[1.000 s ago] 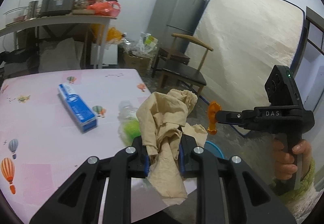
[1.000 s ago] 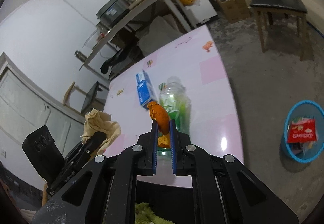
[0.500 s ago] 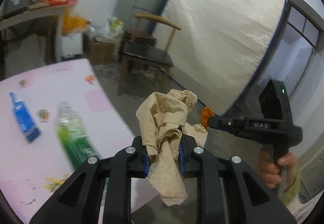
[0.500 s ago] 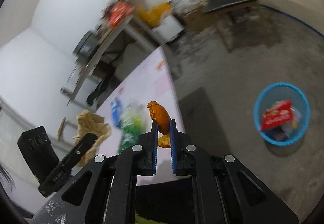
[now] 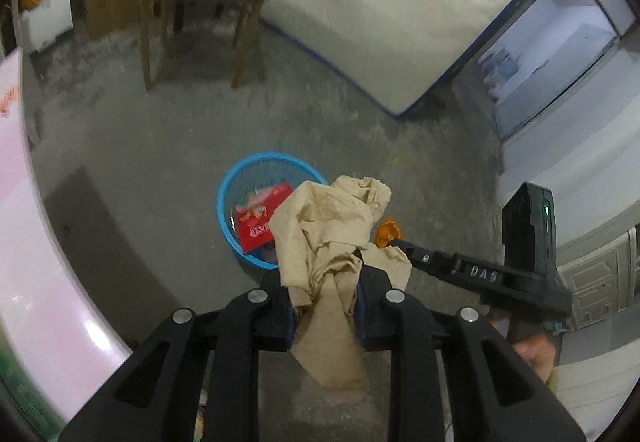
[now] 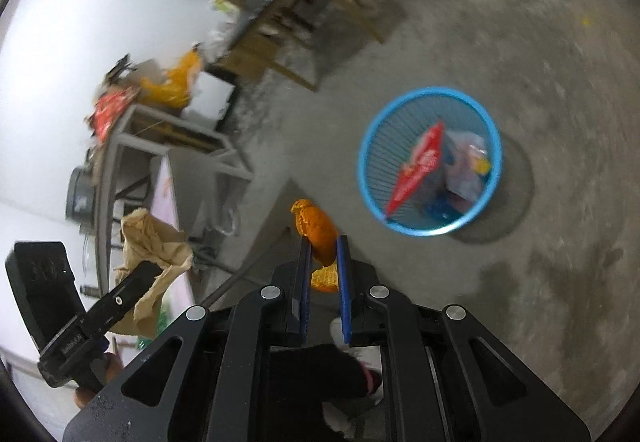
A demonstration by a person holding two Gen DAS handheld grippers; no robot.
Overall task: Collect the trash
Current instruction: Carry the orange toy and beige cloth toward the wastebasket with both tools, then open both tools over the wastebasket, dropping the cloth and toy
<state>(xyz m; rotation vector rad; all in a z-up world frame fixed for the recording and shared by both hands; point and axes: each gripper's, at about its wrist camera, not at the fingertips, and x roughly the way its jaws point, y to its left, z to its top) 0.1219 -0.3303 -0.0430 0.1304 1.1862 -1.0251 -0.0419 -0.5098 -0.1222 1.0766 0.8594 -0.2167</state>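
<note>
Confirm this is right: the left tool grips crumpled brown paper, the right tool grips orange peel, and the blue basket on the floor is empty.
Not quite: the blue basket is not empty. The right wrist view shows a red packet and other wrappers inside. The rest holds: the left tool grips crumpled brown paper, and the right tool grips orange peel.

The crumpled brown paper (image 5: 324, 242) hides the near rim of the blue basket (image 5: 240, 178). Motion blurs the chair (image 6: 280, 14), and the pink table (image 5: 16, 170) runs off the picture's left edge.
</note>
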